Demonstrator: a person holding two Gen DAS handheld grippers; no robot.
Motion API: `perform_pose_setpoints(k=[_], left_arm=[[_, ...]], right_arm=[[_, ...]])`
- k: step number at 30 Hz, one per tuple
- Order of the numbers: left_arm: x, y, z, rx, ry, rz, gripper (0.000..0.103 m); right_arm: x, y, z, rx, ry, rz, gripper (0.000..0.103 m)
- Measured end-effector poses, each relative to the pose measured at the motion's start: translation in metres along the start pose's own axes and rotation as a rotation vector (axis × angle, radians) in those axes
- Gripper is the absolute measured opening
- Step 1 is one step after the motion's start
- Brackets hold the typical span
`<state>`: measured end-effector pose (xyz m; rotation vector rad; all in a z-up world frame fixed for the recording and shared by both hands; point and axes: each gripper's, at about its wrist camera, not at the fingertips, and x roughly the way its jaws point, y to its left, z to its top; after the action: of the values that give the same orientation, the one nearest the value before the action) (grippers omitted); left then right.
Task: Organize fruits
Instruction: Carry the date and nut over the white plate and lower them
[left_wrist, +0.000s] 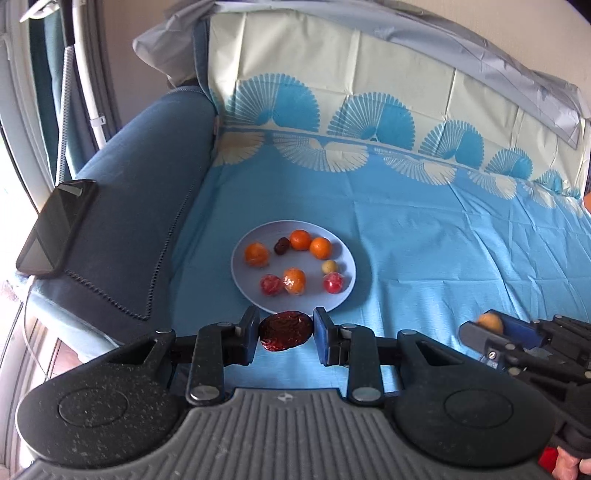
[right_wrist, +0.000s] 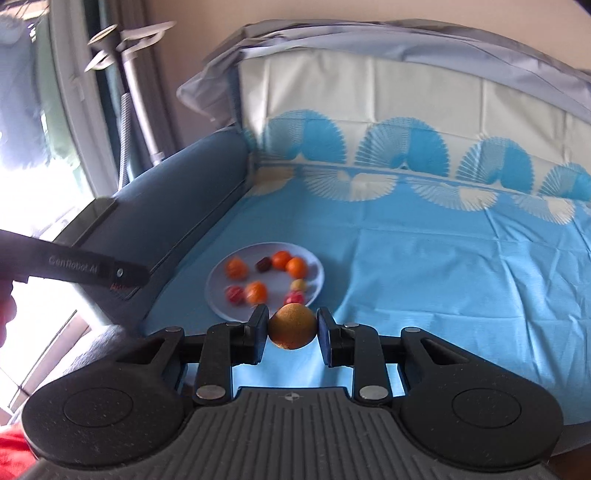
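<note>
The blue cloth carries the plate, which holds eight small fruits. Current step: transport toward the plate. The left gripper clamps a dark red wrinkled fruit; the right gripper clamps a tan round fruit. Next move likely requires lowering each fruit onto bare plate surface, then opening.

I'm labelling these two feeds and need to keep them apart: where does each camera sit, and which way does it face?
Left wrist: on the left gripper, looking down past a clamped dark red fruit at the plate; the right gripper and a gloved hand show.
Right wrist: on the right gripper, looking down past a clamped brownish round fruit; the left gripper's body crosses at left.
Shared: the plate of fruit and the blue cloth.
</note>
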<state>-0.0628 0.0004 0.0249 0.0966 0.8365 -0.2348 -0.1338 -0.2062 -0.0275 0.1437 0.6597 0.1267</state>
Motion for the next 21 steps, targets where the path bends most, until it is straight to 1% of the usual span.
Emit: perform_pose_setpoints(k=[4,9,21], left_arm=[[-0.015,0.012,-0.009,-0.024,-0.024,-0.02,0.034],[-0.023,0.021,-0.011,-0.046,-0.044,-0.041,0.034],[-0.021,0.022,-0.009,-0.053,-0.048,-0.063,0.034]], right_arm=[[-0.011,0.026,0.001,-0.085,-0.017,-0.001,0.03],[-0.021,0.041,0.003,-0.146,-0.039,-0.016,0.03],[-0.021,0.047,0.001,-0.172,-0.037,-0.027,0.03]])
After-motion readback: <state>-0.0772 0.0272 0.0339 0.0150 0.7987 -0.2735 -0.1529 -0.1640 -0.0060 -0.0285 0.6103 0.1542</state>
